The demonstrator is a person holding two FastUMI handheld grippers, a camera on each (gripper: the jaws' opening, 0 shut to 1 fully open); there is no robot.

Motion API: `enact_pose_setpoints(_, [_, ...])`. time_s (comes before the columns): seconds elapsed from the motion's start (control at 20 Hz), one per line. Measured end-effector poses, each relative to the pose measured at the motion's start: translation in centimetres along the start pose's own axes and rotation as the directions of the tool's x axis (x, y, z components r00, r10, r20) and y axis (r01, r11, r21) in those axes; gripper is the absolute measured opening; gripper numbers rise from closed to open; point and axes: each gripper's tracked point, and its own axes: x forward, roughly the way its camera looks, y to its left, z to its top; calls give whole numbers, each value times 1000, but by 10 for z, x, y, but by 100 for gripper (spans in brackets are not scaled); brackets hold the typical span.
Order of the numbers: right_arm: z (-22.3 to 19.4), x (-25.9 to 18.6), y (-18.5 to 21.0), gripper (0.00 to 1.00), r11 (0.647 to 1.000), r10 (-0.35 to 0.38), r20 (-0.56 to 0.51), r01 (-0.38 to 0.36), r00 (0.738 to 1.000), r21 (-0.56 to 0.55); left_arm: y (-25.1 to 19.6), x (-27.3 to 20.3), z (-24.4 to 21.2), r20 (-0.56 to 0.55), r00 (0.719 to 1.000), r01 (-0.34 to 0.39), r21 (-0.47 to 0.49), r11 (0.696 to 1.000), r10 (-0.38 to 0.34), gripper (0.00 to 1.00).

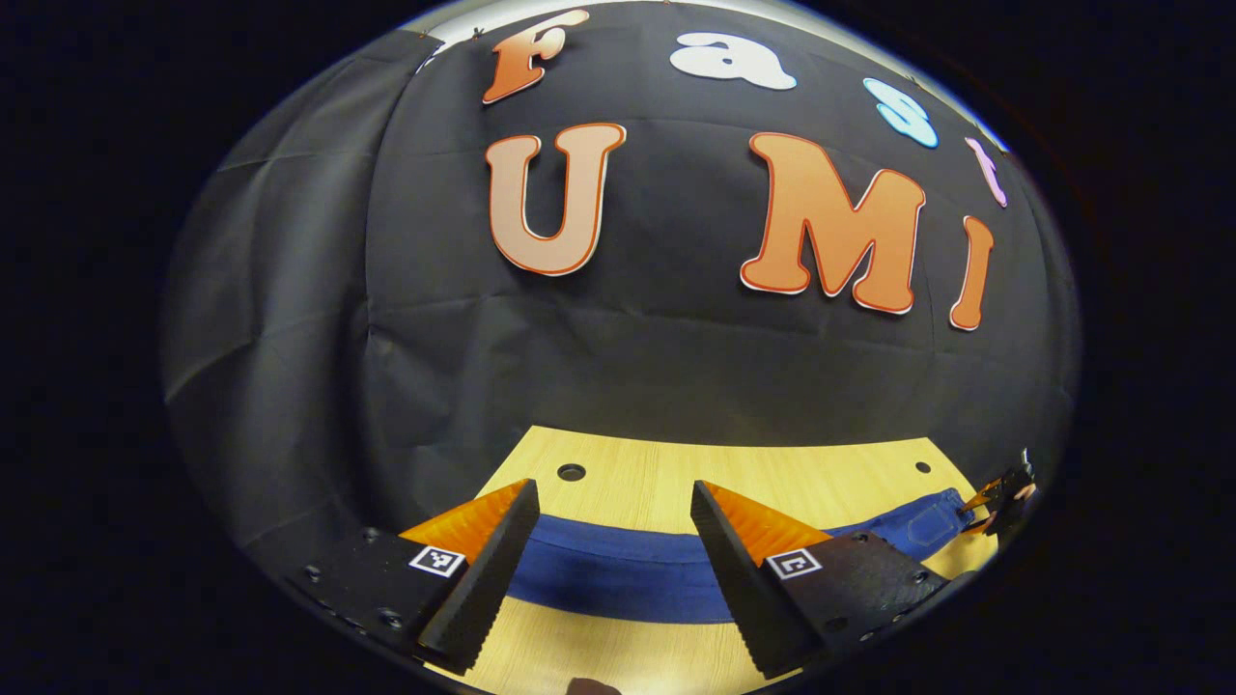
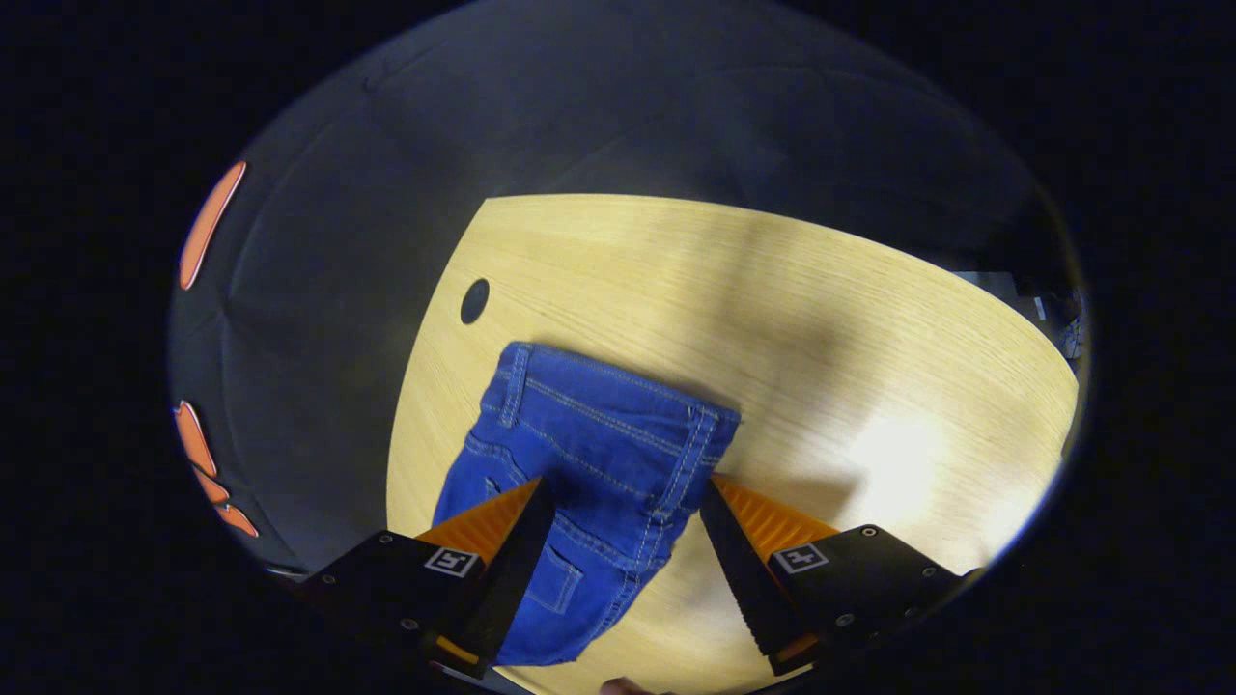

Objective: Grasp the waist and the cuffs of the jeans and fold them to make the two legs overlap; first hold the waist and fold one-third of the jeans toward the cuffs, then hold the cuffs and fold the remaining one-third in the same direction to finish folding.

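Jeans (image 2: 589,454) lie flat on the bench (image 2: 821,319), waist toward its far edge. Right gripper (image 2: 626,526) and left gripper (image 1: 613,526) hover with jaws spread, holding nothing. Risk: pinching one denim layer only, skewing the fold.

Support: light wood-grain table (image 2: 772,290), lit brightest at lower right of right gripper view. Round dark hole (image 2: 474,301) in tabletop near upper left edge of table in that view.

Left gripper view: two holes along far table edge (image 1: 676,454), one at left (image 1: 571,472), one at right (image 1: 923,467).

Directly on table: blue jeans (image 2: 599,434), lying flat, waistband end toward frame centre of right gripper view. Same jeans seen as blue band (image 1: 618,569) across lower centre of left gripper view.
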Motion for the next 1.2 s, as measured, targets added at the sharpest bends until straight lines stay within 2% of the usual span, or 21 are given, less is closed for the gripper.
enact_pose_setpoints(0.05, [2,-2,-2,94,1000,16,16,-16,1000,1,-1,-5,-4,-5,1000,-10,-5,1000,10,98])
enact_pose_setpoints(0.25, [3,15,2,61,998,47,67,-44,997,-47,-5,-17,-28,-44,998,-35,-32,999,34,98])
enact_pose_setpoints(0.3, [3,13,4,37,998,45,80,-41,996,-49,-6,-19,-30,-49,998,-43,-32,999,42,97])
enact_pose_setpoints(0.45, [4,8,18,22,991,100,119,-88,988,-104,-4,-25,-41,-70,996,-50,-52,997,47,97])
enact_pose_setpoints(0.5, [4,-6,26,17,985,141,121,-127,983,-116,-4,-25,-45,-75,996,-51,-67,996,46,98])
enact_pose_setpoints(0.6, [4,-26,41,17,975,189,140,-169,972,-145,-4,-26,-52,-86,995,-51,-87,995,43,97])
enact_pose_setpoints(0.8, [-3,-59,63,16,949,236,181,-187,955,-254,4,-19,-60,-87,996,-27,-102,994,18,97])
enact_pose_setpoints(1.05, [-34,-112,109,16,895,317,220,-215,922,-390,22,6,-70,-108,993,29,-118,993,-42,97])
enact_pose_setpoints(1.2, [-59,-140,130,16,859,357,224,-225,907,-459,43,20,-83,-134,989,39,-137,990,-57,97])
